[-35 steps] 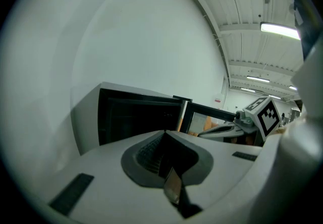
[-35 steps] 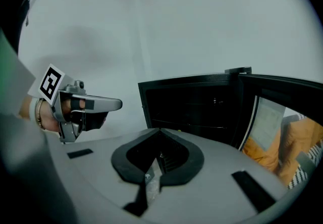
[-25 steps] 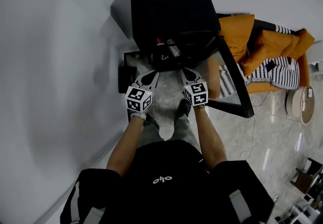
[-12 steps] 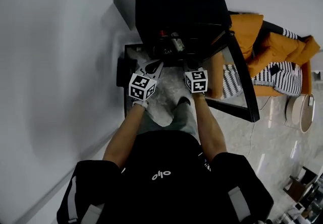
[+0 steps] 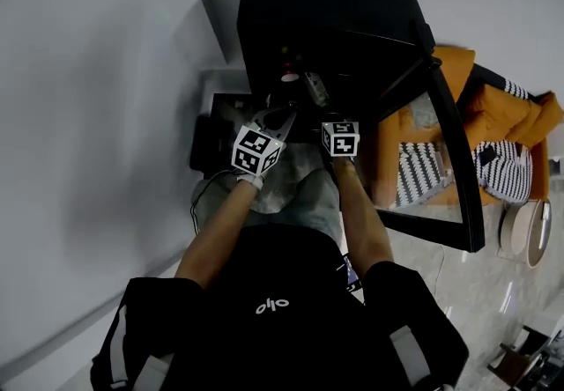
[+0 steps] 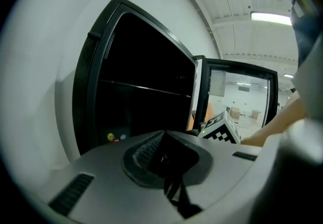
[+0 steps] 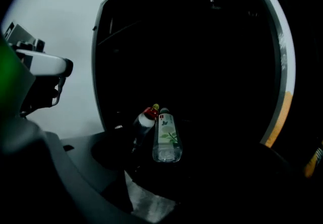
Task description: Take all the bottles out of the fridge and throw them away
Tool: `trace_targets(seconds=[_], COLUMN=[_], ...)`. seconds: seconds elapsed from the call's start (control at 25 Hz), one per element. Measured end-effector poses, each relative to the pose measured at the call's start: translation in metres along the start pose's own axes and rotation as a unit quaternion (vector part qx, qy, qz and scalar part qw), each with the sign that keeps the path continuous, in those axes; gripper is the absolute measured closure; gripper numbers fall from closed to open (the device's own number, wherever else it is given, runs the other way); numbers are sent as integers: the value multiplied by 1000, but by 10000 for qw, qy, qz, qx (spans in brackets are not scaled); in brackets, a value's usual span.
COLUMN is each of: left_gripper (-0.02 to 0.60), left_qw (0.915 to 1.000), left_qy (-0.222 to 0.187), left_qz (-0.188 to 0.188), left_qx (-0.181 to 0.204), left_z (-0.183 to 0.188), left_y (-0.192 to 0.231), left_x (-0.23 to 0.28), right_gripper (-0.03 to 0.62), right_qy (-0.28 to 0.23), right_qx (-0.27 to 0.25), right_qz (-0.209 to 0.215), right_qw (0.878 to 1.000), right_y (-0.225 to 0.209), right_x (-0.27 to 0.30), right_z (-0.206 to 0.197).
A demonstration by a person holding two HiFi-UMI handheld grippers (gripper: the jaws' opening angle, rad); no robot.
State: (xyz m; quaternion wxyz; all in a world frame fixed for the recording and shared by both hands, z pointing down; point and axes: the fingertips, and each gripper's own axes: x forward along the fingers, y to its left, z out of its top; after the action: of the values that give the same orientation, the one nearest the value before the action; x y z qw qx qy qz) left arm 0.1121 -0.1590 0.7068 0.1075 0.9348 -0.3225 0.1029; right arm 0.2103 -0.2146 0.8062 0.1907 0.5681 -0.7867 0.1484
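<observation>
Even, soft light fills the head view, with faint shadows on the pale wall [image 5: 106, 116]. The fridge [image 5: 317, 19] interior stays near black in every view. In the dim right gripper view only two bottles [image 7: 164, 134] catch light. A ceiling strip light [image 6: 272, 16] glares in the left gripper view. Both gripper views bend and darken at their edges.

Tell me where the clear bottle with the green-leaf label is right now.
In the right gripper view, the clear bottle sits low at centre inside the dark fridge, right beside the red-capped bottle on its left.
</observation>
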Motion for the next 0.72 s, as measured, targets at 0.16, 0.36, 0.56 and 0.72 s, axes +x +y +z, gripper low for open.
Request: trace_targets(seconds=[0.16, 0.36, 0.56, 0.72], left_gripper=[575, 575, 575, 575], left_qw=[10000, 10000, 9999, 10000], left_qy=[-18, -11, -11, 17], left_qz=[10, 26, 39, 18], left_qx=[64, 96, 123, 93], left_z=[-34, -60, -65, -57], left_y=[18, 34, 39, 35], left_x=[15, 22, 20, 9], right_gripper=[241, 240, 278, 283], right_qy=[66, 83, 198, 251], right_qx=[120, 181, 69, 72], right_qz=[-4, 20, -90, -136], right_qw=[9999, 9998, 9997, 9996], right_y=[-11, -18, -15, -9], right_x=[43, 78, 85, 65], right_z=[-23, -43, -53, -50])
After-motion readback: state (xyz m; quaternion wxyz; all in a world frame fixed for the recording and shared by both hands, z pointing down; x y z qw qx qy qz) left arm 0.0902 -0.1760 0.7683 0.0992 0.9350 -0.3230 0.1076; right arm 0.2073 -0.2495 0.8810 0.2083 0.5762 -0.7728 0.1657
